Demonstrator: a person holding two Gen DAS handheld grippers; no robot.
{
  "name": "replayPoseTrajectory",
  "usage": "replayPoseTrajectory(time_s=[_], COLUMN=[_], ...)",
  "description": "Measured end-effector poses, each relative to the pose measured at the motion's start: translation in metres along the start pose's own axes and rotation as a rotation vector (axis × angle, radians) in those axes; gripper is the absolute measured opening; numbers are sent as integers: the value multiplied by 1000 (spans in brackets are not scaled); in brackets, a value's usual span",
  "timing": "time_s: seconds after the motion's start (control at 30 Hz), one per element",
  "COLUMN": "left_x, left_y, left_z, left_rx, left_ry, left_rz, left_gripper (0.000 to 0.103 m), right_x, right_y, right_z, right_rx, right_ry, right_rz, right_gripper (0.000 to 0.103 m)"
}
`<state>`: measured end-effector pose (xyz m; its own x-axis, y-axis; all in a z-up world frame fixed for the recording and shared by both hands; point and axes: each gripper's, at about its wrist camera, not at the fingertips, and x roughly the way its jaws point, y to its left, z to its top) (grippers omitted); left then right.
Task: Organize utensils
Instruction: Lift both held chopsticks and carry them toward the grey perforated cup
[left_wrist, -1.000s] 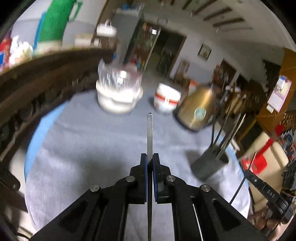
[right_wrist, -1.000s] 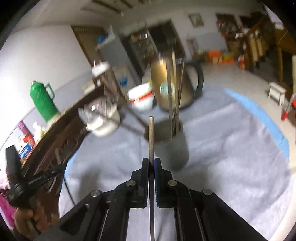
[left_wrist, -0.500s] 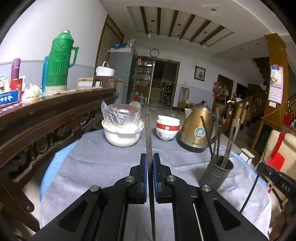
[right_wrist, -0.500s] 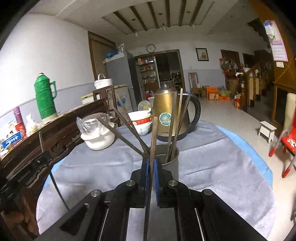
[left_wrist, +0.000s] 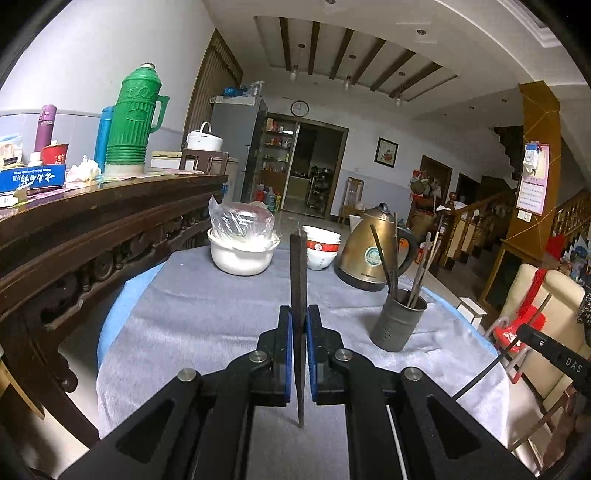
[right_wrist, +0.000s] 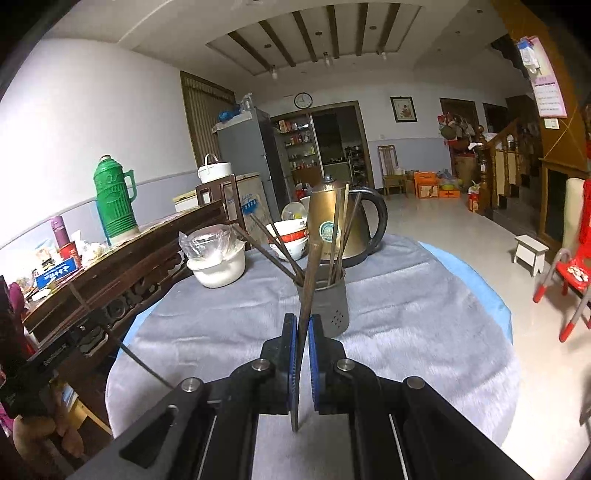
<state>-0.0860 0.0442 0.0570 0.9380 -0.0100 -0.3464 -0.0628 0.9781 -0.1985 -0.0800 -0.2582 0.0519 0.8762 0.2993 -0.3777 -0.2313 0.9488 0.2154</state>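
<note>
We held one chopstick upright in right gripper, jaws clamped; utensil holder just ahead. Left gripper clamped another chopstick; holder lay farther right.

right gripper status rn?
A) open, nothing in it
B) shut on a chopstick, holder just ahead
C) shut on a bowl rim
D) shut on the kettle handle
B: the right gripper is shut on a dark chopstick, and the grey utensil holder with other chopsticks in it stands right ahead on the grey tablecloth, in front of the brass kettle.
</note>
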Motion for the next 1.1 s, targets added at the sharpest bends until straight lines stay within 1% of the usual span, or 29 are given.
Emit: replayPoseTrajectory(time_s=[0.17,0.27,0.37,0.43,0.5,0.8,1.1], left_x=[1,4,12,17,20,19,28], left_y=[-2,-4,-7,-8,-10,-26,-34], left_z=[-1,3,12,18,23,43,46], left_rx=[-4,-3,-1,-9,-9,32,64], left_ry=[9,29,79,110,126,132,177], left_rz=[-2,12,53,67,83,92,116], left_gripper=[7,7,8,8,7,7,7], right_x=[1,1,-1,-2,-4,-13,-17], right_y=[3,3,2,3,5,9,5], right_z=[0,4,11,15,20,34,38], right_rx=[6,11,8,5,-1,-12,-2], right_ry=[-7,-18,-36,-45,-59,-98,-107], right_rz=[9,14,19,21,24,38,36], right_gripper=[7,6,6,6,6,6,6])
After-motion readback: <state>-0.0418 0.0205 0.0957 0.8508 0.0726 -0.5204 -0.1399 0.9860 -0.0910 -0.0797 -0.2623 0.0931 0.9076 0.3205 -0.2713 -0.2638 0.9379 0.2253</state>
